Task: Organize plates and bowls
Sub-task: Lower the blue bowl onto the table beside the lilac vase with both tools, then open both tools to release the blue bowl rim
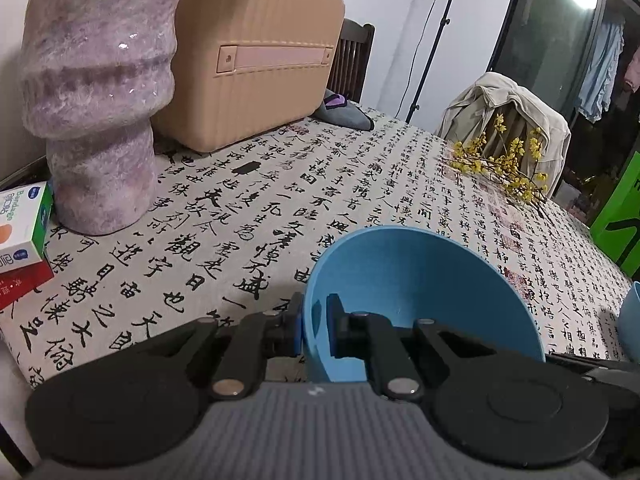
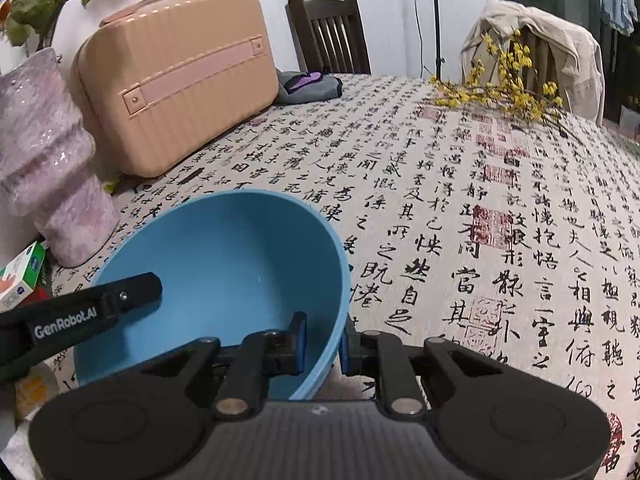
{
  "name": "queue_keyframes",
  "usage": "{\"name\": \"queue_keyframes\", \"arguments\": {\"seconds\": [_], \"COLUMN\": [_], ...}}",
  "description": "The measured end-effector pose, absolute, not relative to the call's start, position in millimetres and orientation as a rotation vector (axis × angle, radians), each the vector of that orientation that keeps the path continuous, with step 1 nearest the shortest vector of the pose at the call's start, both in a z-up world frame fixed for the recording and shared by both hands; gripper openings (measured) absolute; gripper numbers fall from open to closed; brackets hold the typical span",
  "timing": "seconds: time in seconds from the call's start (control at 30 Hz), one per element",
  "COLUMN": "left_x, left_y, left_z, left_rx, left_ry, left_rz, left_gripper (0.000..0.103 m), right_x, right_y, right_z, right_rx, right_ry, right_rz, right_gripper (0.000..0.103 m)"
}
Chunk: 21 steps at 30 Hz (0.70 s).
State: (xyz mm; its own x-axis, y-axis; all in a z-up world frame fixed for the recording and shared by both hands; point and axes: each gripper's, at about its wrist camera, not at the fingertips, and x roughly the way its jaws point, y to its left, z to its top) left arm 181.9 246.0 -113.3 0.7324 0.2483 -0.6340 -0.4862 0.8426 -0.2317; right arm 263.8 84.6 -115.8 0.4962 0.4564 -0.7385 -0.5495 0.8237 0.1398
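mostly calligraphy-print tablecloth (image 2: 460, 208) under blue bowl (image 2: 224, 256)

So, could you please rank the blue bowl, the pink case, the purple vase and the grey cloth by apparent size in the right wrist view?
1. blue bowl, though it is nearest the camera
2. pink case
3. purple vase
4. grey cloth, farthest back

Right gripper (image 2: 322, 344) clamps blue bowl (image 2: 224, 264) rim.

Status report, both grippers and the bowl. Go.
Left gripper shut on blue bowl rim. Right gripper shut on opposite rim. Table ahead open; suitcase far back.
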Motion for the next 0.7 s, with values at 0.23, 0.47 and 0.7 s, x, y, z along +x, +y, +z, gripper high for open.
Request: {"name": "queue_keyframes", "arguments": {"seconds": [0.23, 0.47, 0.7], "left_x": [176, 172, 164], "left_y": [240, 237, 235], "left_z": [-117, -122, -117], "left_rx": [-0.36, -0.327, -0.3], "left_ry": [0.579, 0.545, 0.493], "left_rz": [0.414, 0.425, 0.446], "left_gripper": [0.012, 0.012, 0.023], "right_x": [259, 253, 247], "right_y": [83, 82, 75], "right_z": [-118, -116, -108], "right_rx": [-0.128, -0.137, -0.122], "right_ry": [0.809, 0.752, 0.682], "right_rz": [0.617, 0.634, 0.638], "right_gripper": [0.016, 0.018, 0.027]}}
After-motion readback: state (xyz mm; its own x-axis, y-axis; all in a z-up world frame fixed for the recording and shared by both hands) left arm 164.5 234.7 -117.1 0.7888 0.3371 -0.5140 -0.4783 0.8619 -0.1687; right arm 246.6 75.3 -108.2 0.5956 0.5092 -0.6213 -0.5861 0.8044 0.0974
